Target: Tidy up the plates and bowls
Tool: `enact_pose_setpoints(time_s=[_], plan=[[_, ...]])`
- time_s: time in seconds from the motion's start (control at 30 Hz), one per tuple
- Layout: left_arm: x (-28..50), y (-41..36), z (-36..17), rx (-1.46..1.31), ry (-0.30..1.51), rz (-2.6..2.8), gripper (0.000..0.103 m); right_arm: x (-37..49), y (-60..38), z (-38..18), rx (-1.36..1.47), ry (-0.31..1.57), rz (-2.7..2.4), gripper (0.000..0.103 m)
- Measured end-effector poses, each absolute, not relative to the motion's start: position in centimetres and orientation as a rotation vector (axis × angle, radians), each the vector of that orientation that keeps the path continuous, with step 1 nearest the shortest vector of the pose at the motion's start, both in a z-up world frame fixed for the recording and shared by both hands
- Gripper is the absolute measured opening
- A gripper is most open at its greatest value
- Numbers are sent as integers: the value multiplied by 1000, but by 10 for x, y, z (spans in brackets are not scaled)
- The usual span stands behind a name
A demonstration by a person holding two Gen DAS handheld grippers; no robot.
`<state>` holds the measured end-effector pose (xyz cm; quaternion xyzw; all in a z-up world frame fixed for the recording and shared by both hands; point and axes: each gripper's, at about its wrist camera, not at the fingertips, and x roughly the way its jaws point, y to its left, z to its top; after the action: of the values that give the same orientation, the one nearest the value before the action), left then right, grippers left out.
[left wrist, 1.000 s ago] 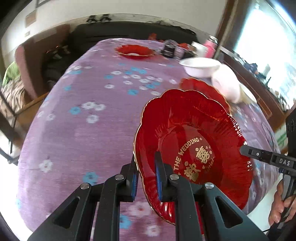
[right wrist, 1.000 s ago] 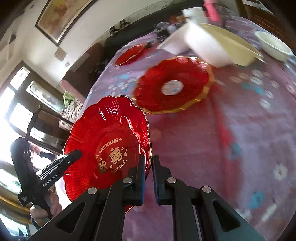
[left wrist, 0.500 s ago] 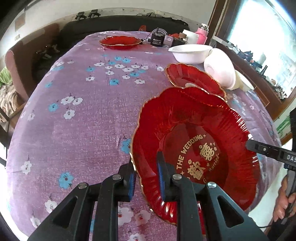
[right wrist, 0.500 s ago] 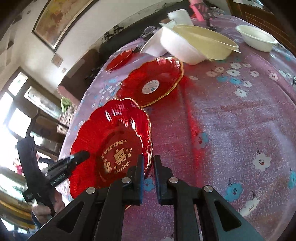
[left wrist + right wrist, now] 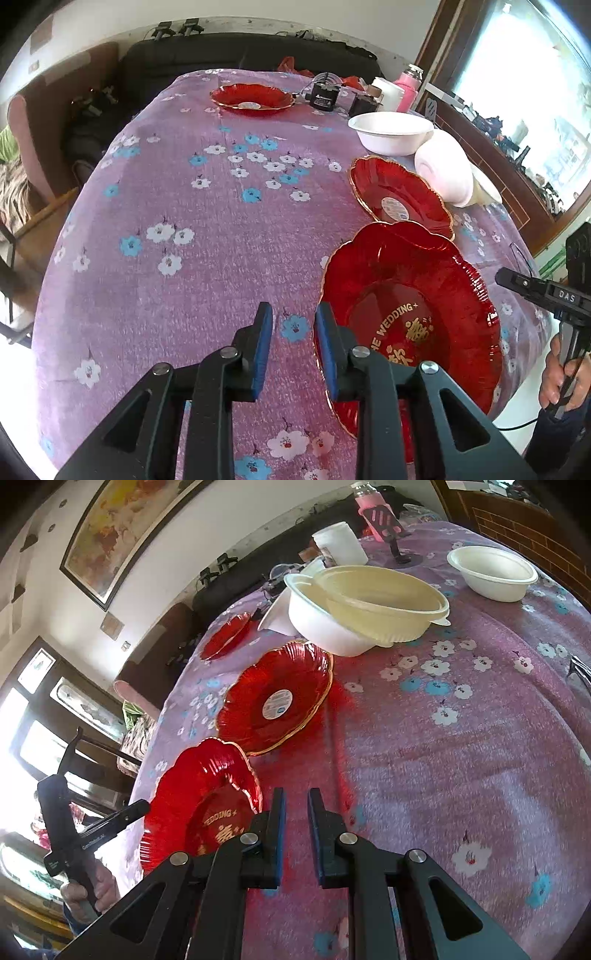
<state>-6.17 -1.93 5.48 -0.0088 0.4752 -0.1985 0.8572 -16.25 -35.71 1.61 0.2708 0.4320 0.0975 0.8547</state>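
A red scalloped wedding plate (image 5: 410,314) lies at the table's near edge; it also shows in the right wrist view (image 5: 201,805). My left gripper (image 5: 293,328) is open, just left of its rim. My right gripper (image 5: 295,812) is open, just right of its rim. A second red plate (image 5: 399,197) with a round sticker lies beyond it, also in the right wrist view (image 5: 275,699). A third red plate (image 5: 253,98) sits at the far end. A white bowl (image 5: 391,133) stands upright. Nested white and cream bowls (image 5: 365,605) lean tilted behind the second plate.
The table has a purple flowered cloth (image 5: 207,221). A small white bowl (image 5: 491,572) stands at the far right. A white cup (image 5: 340,542), a pink bottle (image 5: 406,85) and dark small items (image 5: 323,98) crowd the far end. A sofa and chair stand beyond.
Both grippers have opened and let go of the wedding plate, which now lies on the cloth. Both have drawn slightly off its rim.
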Motion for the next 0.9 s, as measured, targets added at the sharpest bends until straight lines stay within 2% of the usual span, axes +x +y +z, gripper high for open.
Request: enact_pose_setpoints(time_s=[0.23,0.47,0.9], plan=[[-57,-30,67,-5,999,-470,26,-154,-359,13,576,909,198,14],[-17,-46,74,22,1050,-479,27,-143,-365,15,572,911,192,14],[69,-94,46,5,1210,-484,27,-90,-381,4,659,932,164,14]])
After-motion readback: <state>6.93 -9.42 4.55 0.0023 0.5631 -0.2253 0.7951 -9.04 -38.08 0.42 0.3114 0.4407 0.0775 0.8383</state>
